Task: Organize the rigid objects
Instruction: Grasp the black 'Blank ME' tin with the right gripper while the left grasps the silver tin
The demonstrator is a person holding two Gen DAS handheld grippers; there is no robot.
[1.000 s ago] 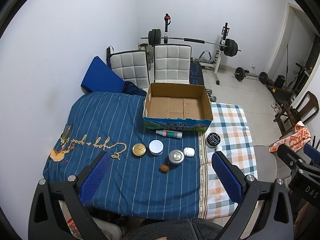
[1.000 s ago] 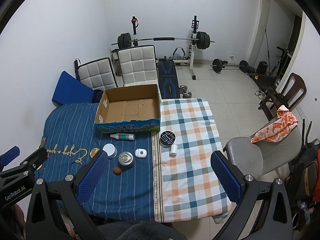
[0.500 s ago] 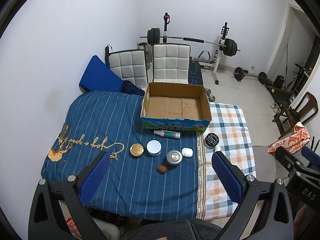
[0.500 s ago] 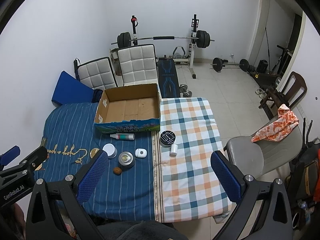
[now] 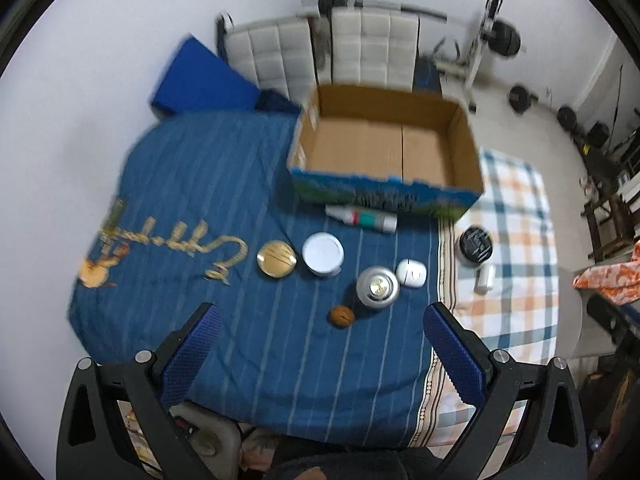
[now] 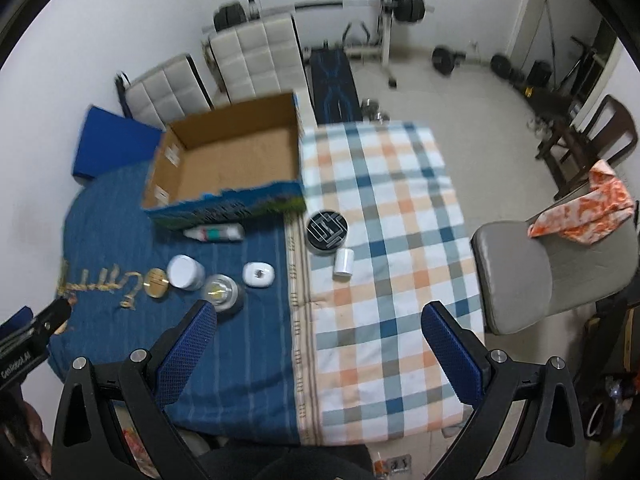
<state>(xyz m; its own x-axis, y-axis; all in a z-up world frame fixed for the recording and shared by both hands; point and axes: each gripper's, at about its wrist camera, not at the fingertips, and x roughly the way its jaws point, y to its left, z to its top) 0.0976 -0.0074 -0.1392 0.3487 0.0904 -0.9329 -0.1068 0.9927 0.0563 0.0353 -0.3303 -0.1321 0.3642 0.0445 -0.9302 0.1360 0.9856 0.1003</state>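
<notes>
An empty open cardboard box (image 5: pixel 384 148) (image 6: pixel 228 160) stands at the far side of the table. In front of it lie a white tube (image 5: pixel 360 218) (image 6: pixel 214 233), a gold disc (image 5: pixel 277 259), a white-lidded jar (image 5: pixel 323 254) (image 6: pixel 185 272), a silver can (image 5: pixel 377 288) (image 6: pixel 221 291), a white case (image 5: pixel 411 273) (image 6: pixel 259 274), a brown nut (image 5: pixel 341 316), a black round tin (image 5: pixel 475 241) (image 6: pixel 326 228) and a small white cylinder (image 6: pixel 344 264). My left gripper (image 5: pixel 320 354) and right gripper (image 6: pixel 320 348) are open, empty, above the near table edge.
The table has a blue striped cloth (image 5: pixel 200 200) on the left and a checked cloth (image 6: pixel 384 240) on the right. A grey chair (image 6: pixel 520 272) with an orange cloth stands at the right. White padded chairs (image 5: pixel 372 48) and gym weights stand behind the table.
Both grippers have moved forward and down toward the table; the objects appear larger and the frames are blurred. Nothing on the table has moved.
</notes>
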